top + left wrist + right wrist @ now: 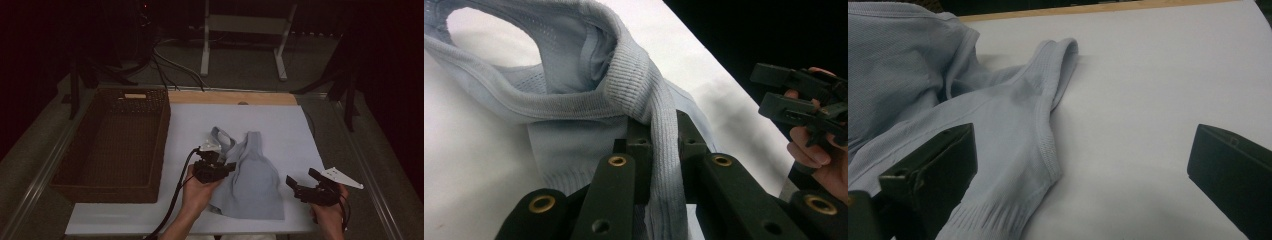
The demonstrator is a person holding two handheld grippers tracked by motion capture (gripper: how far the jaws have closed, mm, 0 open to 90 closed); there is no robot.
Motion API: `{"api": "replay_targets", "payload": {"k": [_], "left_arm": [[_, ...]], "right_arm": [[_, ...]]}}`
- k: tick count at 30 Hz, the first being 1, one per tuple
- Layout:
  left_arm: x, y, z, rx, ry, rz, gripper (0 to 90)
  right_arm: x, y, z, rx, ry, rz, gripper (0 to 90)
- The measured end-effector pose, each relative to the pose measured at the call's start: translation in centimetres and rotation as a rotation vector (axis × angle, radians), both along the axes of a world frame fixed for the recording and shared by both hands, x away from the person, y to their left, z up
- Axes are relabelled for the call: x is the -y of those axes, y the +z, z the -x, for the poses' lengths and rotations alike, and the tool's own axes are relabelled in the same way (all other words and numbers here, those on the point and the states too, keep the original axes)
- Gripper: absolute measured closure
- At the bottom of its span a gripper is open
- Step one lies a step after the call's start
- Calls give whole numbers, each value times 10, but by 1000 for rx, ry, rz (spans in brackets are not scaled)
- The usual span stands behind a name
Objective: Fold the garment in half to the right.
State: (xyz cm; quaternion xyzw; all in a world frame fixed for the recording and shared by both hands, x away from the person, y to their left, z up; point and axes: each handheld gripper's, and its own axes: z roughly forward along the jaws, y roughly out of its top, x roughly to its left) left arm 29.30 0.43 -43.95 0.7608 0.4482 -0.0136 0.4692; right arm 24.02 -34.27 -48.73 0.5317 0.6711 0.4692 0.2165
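1. Cloth first: a pale blue sleeveless top (252, 177) lies rumpled on the white table cover (280, 125), just right of the wicker basket (117, 145) and apart from it.
2. Left gripper (216, 167) is clenched on one ribbed strap (659, 125) of the top; in the left gripper view the strap runs down between the two jaws and is pinched there, with the armhole loop standing up beyond.
3. Right gripper (304, 186) hangs released at the right side of the top, its jaws spread wide. In the right gripper view the top's other strap (1060, 65) and the hem lie just ahead of the jaws, and nothing sits between them.
4. Done so far, as I judge it: one corner of the top is secured, and no more than that. The top is not spread flat, not folded, and no part of it is in the basket.
5. Left to do, by my reading: the right gripper must take a second hold, likely on the free strap or the near edge, before the top can be lifted, straightened, or carried to the basket, which looks empty from the high view.
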Motion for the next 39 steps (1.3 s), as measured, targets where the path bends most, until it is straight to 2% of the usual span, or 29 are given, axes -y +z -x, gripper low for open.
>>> {"api": "replay_targets", "payload": {"k": [22, 32, 39], "left_arm": [[19, -4, -8, -12, -17, 20, 835], [25, -5, -10, 2, -35, 33, 835], [28, -6, -11, 29, -60, 43, 835]], "right_arm": [[0, 0, 0, 1, 5, 1, 0], [0, 0, 0, 2, 5, 0, 0], [0, 0, 0, 3, 5, -1, 0]]}}
